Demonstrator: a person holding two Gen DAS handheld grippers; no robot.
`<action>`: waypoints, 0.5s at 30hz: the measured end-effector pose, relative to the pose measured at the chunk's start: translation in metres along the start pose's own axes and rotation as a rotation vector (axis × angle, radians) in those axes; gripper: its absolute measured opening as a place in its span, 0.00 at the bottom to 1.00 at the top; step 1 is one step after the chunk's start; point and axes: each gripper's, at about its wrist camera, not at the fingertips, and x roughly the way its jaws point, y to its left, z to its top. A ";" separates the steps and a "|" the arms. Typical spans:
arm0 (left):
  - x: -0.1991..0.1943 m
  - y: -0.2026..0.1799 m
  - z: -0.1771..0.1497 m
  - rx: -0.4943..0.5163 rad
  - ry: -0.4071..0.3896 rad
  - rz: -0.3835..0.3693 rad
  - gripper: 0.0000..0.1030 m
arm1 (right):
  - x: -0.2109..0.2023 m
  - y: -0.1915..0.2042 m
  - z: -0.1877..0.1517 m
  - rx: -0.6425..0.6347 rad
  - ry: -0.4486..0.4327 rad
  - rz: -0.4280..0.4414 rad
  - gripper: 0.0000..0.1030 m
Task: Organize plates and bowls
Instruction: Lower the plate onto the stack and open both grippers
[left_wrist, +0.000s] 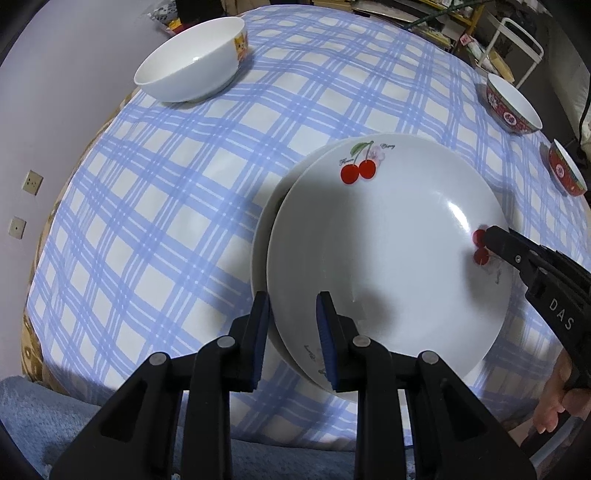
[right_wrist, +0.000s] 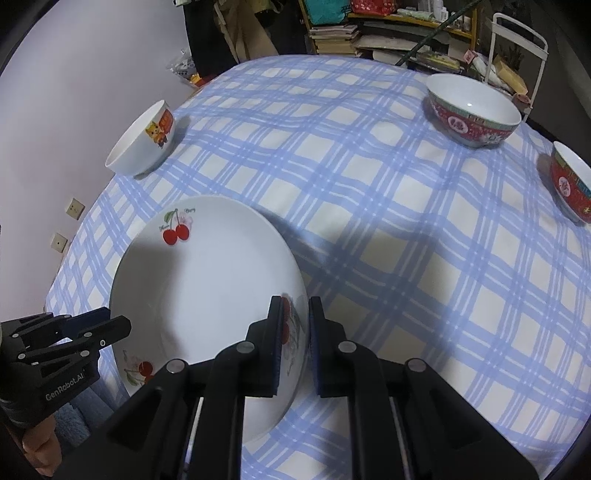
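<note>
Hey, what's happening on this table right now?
A person is working with two handheld grippers on a cherry plate that sits on top of a second plate on the checked tablecloth. The left gripper straddles the near rim, and the right gripper is clamped on the opposite rim. A white bowl and two red bowls stand apart, not yet gathered.
</note>
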 end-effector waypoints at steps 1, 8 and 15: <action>-0.001 0.002 0.000 -0.012 -0.001 -0.004 0.26 | -0.002 0.000 0.000 -0.001 -0.006 0.001 0.14; -0.012 0.013 0.003 -0.057 -0.031 0.000 0.25 | -0.003 0.002 0.002 -0.002 -0.019 0.025 0.14; -0.031 0.022 0.012 -0.081 -0.100 0.004 0.36 | -0.004 0.009 0.019 -0.017 -0.067 0.009 0.14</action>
